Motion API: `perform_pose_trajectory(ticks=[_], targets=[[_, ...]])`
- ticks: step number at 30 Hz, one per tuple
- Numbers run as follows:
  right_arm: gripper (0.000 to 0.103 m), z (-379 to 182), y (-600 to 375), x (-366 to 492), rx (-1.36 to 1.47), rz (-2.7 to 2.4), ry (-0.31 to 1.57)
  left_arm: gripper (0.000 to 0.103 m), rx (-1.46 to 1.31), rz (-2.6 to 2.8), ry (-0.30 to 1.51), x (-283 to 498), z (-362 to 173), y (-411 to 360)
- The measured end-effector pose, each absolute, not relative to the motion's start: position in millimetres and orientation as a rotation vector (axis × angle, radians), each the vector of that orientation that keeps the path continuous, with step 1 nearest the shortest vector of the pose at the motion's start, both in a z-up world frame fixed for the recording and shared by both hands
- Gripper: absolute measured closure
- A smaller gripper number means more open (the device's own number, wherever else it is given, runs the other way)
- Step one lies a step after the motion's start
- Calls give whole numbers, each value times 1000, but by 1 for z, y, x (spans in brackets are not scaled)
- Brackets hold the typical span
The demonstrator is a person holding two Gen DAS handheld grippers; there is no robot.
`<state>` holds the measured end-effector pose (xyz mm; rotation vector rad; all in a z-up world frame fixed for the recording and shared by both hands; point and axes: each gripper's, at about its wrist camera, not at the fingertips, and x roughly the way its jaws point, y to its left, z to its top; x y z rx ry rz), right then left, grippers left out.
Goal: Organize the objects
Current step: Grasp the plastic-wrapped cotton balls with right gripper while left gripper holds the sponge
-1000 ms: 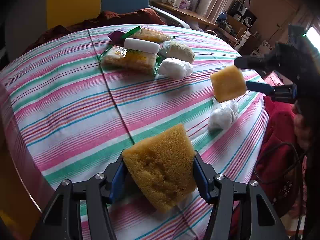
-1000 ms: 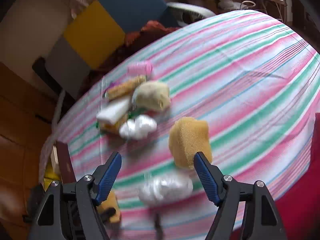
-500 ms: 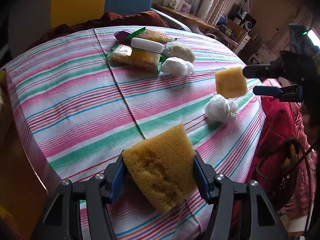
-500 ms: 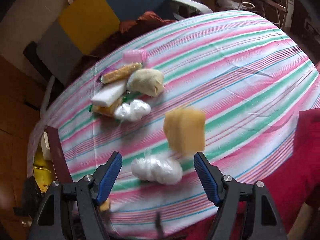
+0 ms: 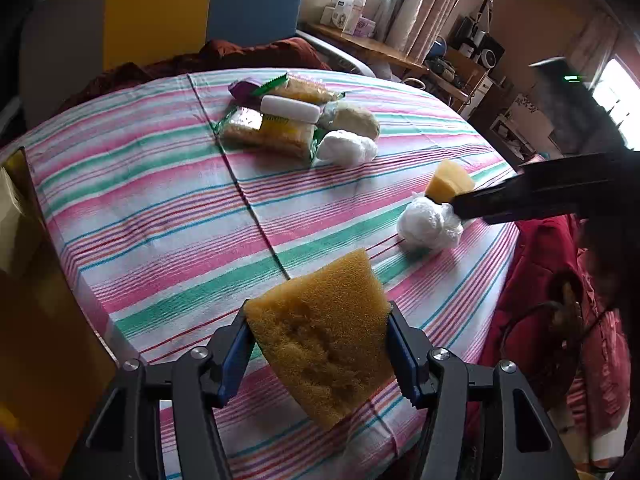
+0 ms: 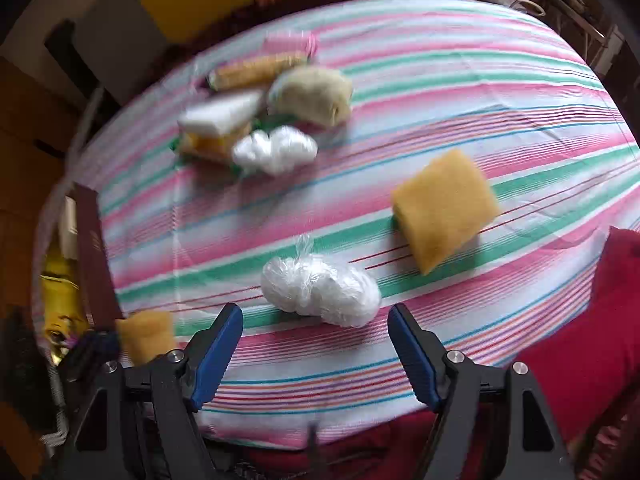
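My left gripper (image 5: 318, 344) is shut on a large yellow sponge (image 5: 320, 340), held above the near edge of the striped tablecloth (image 5: 160, 208). My right gripper (image 6: 316, 348) is open and empty. A smaller yellow sponge (image 6: 444, 210) lies on the cloth ahead of it to the right, also seen in the left wrist view (image 5: 448, 182). A white plastic-wrapped bundle (image 6: 320, 290) lies just beyond the right fingertips and shows in the left wrist view (image 5: 428, 226). The left gripper with its sponge (image 6: 146, 336) shows at lower left in the right wrist view.
A cluster at the far side holds packaged snacks (image 5: 268, 132), a white bar (image 5: 290, 109), a beige bundle (image 5: 356, 122) and a second white bundle (image 5: 346, 148). Red fabric (image 6: 592, 340) lies by the table's right edge. A cardboard box (image 5: 16, 216) stands at left.
The right gripper let go of the small sponge, which now lies on the cloth. The right gripper has drawn back toward the white bundle. The left gripper pulled back slightly, still holding its sponge.
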<state>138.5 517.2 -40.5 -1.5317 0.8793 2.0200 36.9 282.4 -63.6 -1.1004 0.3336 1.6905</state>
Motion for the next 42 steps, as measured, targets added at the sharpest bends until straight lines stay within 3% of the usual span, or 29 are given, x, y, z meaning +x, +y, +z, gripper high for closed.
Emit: perform_pose_trajectory(ticks=[4,11,13,15,20,22,24,25,34,36,42], targets=[[27,-56,523,127,-1581,1957,885,41,-1086,1698,321,37,-58,276],[45,-63,519,117,-1611,1980,803,41,-1066,1709,286,34,-48,266],[52,-59,517,118,-1593,1997,779,41,-1060,1715,275,33,-45,261],[79,-53,515,119,-1567,2025,766,41,-1052,1729,254,30,-39,255],[79,-46,511,116,-1559,2057,739,41,-1046,1780,189,16,-27,234],[71,-51,517,113,-1555,2035,767,40,-1045,1793,174,12,-26,228],[55,-52,520,113,-1535,2042,815,40,-1046,1805,165,10,-25,223],[53,-52,521,112,-1527,2046,826,40,-1048,1807,161,9,-25,221],[53,-69,518,75,-1595,2074,777,40,-1039,1829,139,9,-19,209],[68,-75,514,68,-1628,2075,741,40,-1038,1841,129,6,-17,204],[70,-62,496,64,-1587,2157,649,40,-1051,1929,66,-18,-10,175]])
